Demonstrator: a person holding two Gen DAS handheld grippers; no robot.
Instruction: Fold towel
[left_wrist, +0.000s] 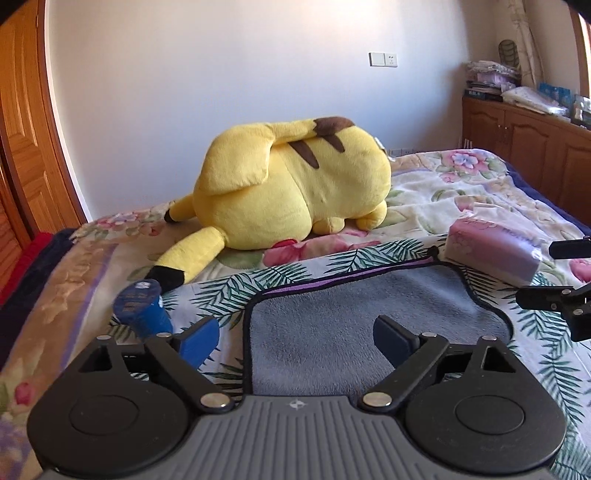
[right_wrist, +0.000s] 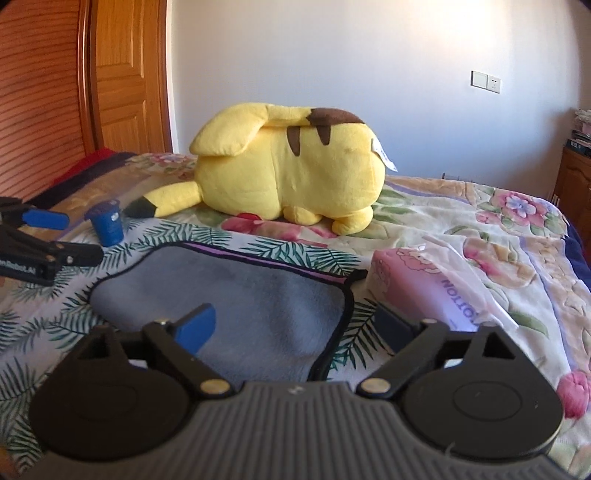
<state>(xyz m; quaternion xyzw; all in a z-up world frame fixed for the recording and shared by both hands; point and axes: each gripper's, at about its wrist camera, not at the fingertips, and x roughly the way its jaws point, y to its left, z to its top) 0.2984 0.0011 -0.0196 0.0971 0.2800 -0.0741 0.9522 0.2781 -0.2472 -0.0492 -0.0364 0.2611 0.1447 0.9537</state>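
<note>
A grey towel with a black and purple border lies flat on a palm-leaf cloth on the bed; it also shows in the right wrist view. My left gripper is open, its fingers astride the towel's near left edge. My right gripper is open over the towel's near right corner. The right gripper shows at the right edge of the left wrist view. The left gripper shows at the left edge of the right wrist view.
A big yellow plush toy lies behind the towel. A blue cup lies left of the towel. A pink tissue pack sits at its far right. A wooden cabinet stands right of the bed, wooden doors to the left.
</note>
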